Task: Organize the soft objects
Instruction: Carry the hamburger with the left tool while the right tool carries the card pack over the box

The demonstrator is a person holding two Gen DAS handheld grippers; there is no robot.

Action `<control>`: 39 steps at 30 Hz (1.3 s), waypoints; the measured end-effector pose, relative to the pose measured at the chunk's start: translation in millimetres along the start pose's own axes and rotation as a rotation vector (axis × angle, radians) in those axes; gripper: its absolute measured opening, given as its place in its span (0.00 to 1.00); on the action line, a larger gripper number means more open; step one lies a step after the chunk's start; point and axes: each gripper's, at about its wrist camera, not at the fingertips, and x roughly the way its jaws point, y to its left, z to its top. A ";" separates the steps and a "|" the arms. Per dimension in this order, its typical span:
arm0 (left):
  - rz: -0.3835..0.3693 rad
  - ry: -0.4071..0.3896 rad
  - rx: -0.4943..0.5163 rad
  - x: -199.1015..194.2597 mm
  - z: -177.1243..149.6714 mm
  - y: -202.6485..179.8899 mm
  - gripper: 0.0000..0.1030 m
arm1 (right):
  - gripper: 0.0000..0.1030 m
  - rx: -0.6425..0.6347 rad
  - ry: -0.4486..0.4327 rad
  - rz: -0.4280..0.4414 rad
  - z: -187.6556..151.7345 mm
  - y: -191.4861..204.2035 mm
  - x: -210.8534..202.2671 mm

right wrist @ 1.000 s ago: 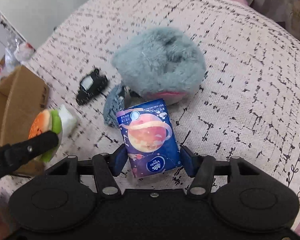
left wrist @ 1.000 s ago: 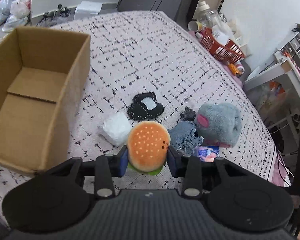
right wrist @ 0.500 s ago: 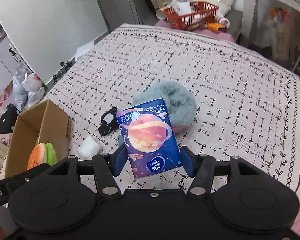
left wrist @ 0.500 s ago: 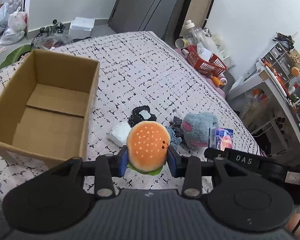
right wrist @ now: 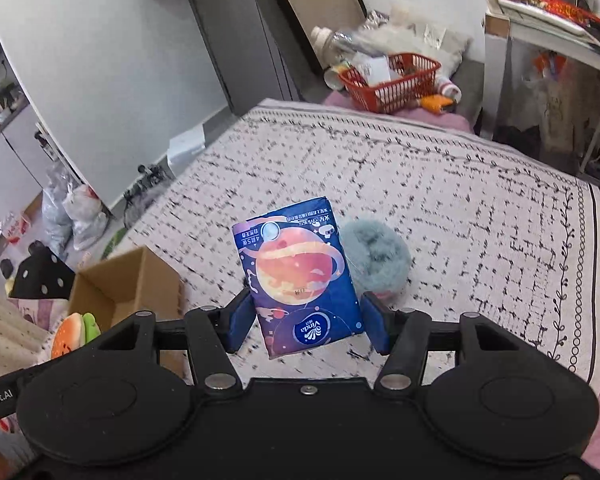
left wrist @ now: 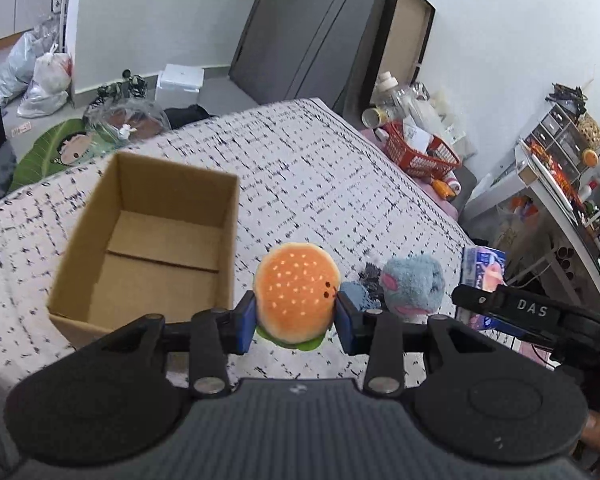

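Observation:
My left gripper (left wrist: 296, 318) is shut on a plush hamburger (left wrist: 296, 292) and holds it high above the bed, just right of an open, empty cardboard box (left wrist: 156, 248). My right gripper (right wrist: 306, 322) is shut on a blue tissue pack (right wrist: 298, 276) with a planet print, also held high. A grey-blue plush (left wrist: 414, 286) and a blue knit item (left wrist: 354, 294) lie on the bedspread below. The box (right wrist: 128, 286), the hamburger (right wrist: 74, 330) and the plush (right wrist: 376, 258) also show in the right wrist view. The right gripper's arm (left wrist: 512, 308) and tissue pack (left wrist: 482, 270) show in the left wrist view.
The bed has a white bedspread (left wrist: 320, 176) with black dashes. A red basket (left wrist: 420, 152) with bottles stands past its far end. A desk with shelves (left wrist: 560, 184) is at the right. Bags (left wrist: 44, 76) lie on the floor at the left.
Both grippers have risen well above the bed with their loads still held. The box and the plush look smaller and farther below. The white and black items are now hidden.

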 end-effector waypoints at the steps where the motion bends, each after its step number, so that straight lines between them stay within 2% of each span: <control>1: 0.003 -0.006 -0.001 -2.6 1.7 2.0 0.38 | 0.54 0.001 -0.005 0.007 1.3 2.3 -2.0; 9: 0.026 -0.046 -0.007 -19.4 17.2 17.2 0.38 | 0.54 -0.007 -0.027 0.052 13.2 23.6 -10.1; 19: 0.062 -0.090 -0.006 -27.2 41.5 43.5 0.38 | 0.54 -0.022 -0.025 0.097 25.2 56.4 1.1; 23: 0.074 -0.108 -0.015 -27.7 52.5 54.9 0.38 | 0.54 -0.039 -0.038 0.156 27.4 73.8 5.7; 34: 0.123 -0.075 -0.045 4.3 71.4 92.6 0.39 | 0.54 -0.021 -0.028 0.306 16.0 111.9 42.7; 39: 0.136 -0.044 -0.062 25.8 77.0 107.5 0.39 | 0.54 -0.023 0.006 0.314 9.6 125.3 60.8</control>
